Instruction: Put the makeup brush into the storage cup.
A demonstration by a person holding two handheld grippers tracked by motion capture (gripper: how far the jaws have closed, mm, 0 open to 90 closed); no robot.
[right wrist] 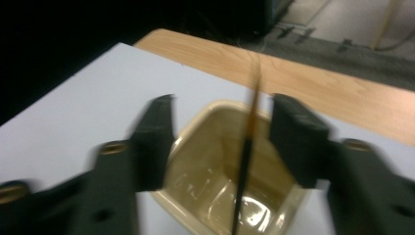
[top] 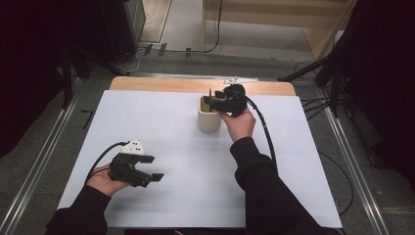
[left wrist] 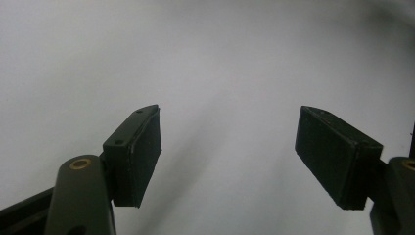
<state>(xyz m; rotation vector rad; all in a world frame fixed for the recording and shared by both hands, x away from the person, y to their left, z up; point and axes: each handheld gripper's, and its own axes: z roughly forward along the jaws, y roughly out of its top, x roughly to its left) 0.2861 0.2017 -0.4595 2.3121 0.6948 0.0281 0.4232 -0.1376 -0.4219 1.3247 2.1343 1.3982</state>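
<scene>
While the white worktop [top: 161, 122] lies mostly bare, the beige cup [top: 208, 120] stands near its far edge, right of the middle, with a thin brush [right wrist: 247, 147] (blurred, so I judge by its shape) standing in it. The right gripper [right wrist: 222, 129] hovers over the cup, jaws well apart, pads clear of the brush. The left gripper [top: 149, 167] rests open and empty near the front left corner. A careless withdrawal could snag the brush and tip the cup.
</scene>
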